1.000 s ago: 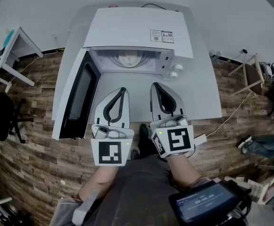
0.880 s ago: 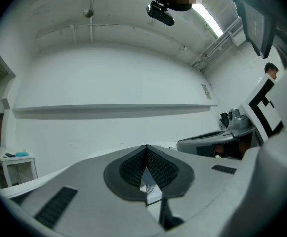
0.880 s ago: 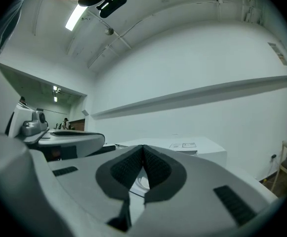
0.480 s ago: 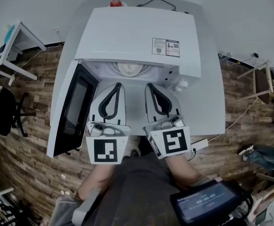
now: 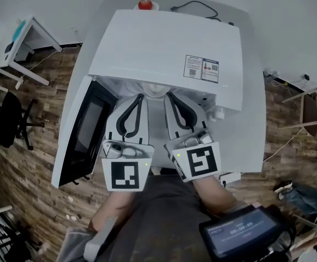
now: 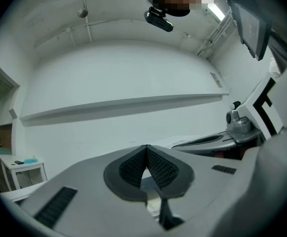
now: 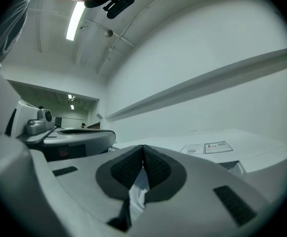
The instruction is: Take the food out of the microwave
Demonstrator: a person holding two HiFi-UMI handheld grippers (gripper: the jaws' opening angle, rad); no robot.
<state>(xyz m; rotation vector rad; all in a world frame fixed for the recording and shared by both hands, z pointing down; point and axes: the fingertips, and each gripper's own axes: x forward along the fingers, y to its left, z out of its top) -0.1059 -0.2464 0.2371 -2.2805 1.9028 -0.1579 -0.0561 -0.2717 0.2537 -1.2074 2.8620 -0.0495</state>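
Note:
The white microwave (image 5: 163,53) stands on a white table (image 5: 252,119) with its door (image 5: 84,130) swung open to the left. Only a sliver of the pale round food dish (image 5: 155,89) shows in the cavity, under the microwave's top edge. My left gripper (image 5: 139,96) and right gripper (image 5: 169,94) lie side by side, both shut and empty, with their tips at the mouth of the cavity on either side of the dish. In the left gripper view the left gripper (image 6: 146,148) has its jaws meeting at the tip. The right gripper (image 7: 143,147) looks the same, with the microwave's label (image 7: 205,147) beyond it.
A red object (image 5: 144,4) and a black cable (image 5: 193,7) lie on the table behind the microwave. A small white desk (image 5: 16,42) and a black chair (image 5: 5,119) stand at the left on the wooden floor. A dark screen (image 5: 240,236) hangs at the lower right.
Both grippers have moved forward together from the table in front of the microwave to the cavity's mouth. The microwave's top now hides most of the dish.

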